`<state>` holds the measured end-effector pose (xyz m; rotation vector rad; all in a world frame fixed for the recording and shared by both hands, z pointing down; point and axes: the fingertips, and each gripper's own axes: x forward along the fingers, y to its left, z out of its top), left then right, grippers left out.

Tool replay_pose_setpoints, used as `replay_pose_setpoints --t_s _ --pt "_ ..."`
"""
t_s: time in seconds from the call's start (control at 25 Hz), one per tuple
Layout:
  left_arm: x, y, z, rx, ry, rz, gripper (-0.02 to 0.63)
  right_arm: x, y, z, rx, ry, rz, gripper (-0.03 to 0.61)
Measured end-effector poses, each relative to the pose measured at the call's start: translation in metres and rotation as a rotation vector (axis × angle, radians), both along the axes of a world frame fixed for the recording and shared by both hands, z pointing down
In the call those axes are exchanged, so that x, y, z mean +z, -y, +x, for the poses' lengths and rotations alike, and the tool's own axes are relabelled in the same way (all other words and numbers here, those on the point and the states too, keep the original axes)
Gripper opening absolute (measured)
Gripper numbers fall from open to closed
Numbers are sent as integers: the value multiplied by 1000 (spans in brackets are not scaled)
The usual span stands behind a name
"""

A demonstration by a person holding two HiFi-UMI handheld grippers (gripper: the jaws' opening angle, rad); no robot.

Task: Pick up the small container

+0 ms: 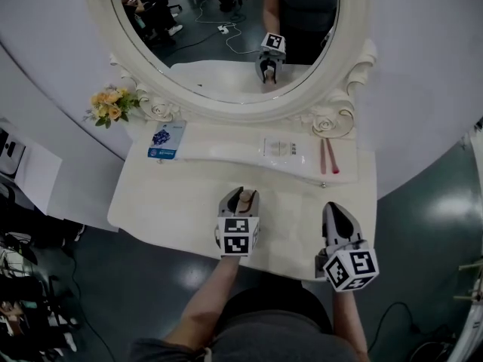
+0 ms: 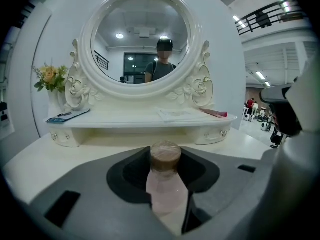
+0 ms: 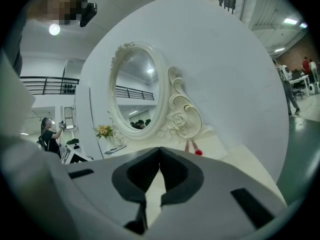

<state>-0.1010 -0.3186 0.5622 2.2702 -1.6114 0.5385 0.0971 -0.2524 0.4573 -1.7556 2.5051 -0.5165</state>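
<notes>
The small container [image 2: 166, 184] is a pale pink bottle with a brown cap, and it stands on the white vanity table [image 1: 166, 210]. My left gripper [image 2: 166, 160] has its jaws closed against both sides of the bottle's body, with the cap sticking up between the tips. In the head view the left gripper [image 1: 240, 195] sits at the middle of the table's front part, and the container [image 1: 245, 199] shows between its tips. My right gripper [image 1: 334, 208] hovers near the table's front right corner. Its jaws [image 3: 160, 150] meet at the tips with nothing between them.
A raised shelf [image 1: 226, 153] under the oval mirror [image 1: 226, 44] carries a blue packet [image 1: 166, 140], a clear flat pack [image 1: 281, 148] and two pink sticks [image 1: 327, 157]. Yellow flowers [image 1: 111, 105] stand at the far left. The table's front edge lies just below both grippers.
</notes>
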Motion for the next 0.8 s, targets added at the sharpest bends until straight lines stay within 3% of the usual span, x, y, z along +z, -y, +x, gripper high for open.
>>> replay_pose_setpoints --t_s 0.28,0.8 --pt "-7 -2 2 11 5 3 138 -3 -1 3 3 -4 7 5" --pt "-67 0 36 140 18 118 137 -2 -13 10 29 -11 11 5"
